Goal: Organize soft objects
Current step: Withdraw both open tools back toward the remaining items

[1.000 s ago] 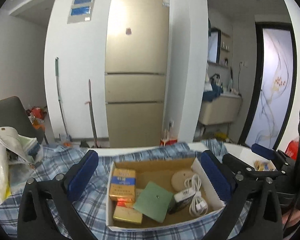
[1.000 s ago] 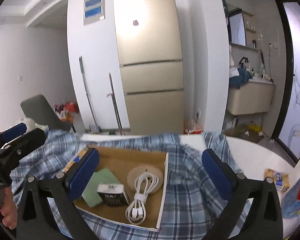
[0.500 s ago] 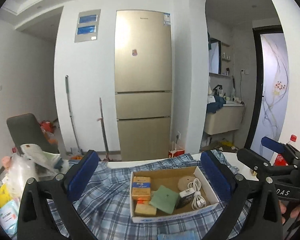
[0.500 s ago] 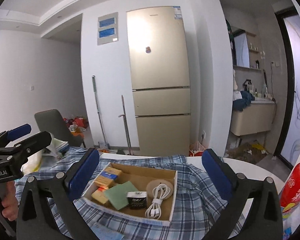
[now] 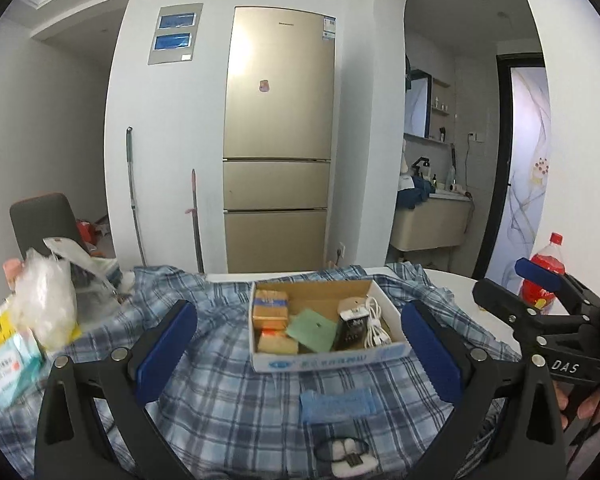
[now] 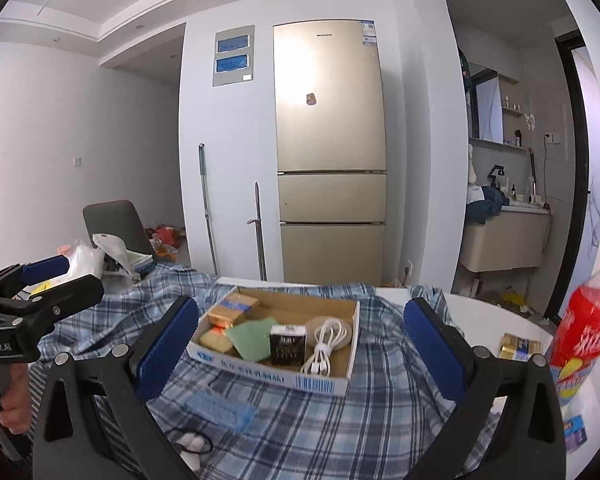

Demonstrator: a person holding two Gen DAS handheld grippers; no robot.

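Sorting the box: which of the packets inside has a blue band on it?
The larger yellow packet at the far left corner of the cardboard box; the smaller yellow packet in front of it shows none.

A lived-in home, kitchen-dining corner: a tall gold three-door fridge (image 5: 278, 140) stands against the far wall, two mops (image 5: 134, 196) lean to its left, and an arched alcove on the right holds a washbasin cabinet (image 5: 430, 220) and mirror (image 5: 416, 108).

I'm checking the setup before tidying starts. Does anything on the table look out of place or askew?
The plaid shirt lies rumpled across the table like a cloth, with the cardboard box set on top of it. The box sits skewed to the table edge in the right wrist view. A blue cloth and a black hair tie lie loose on the shirt.
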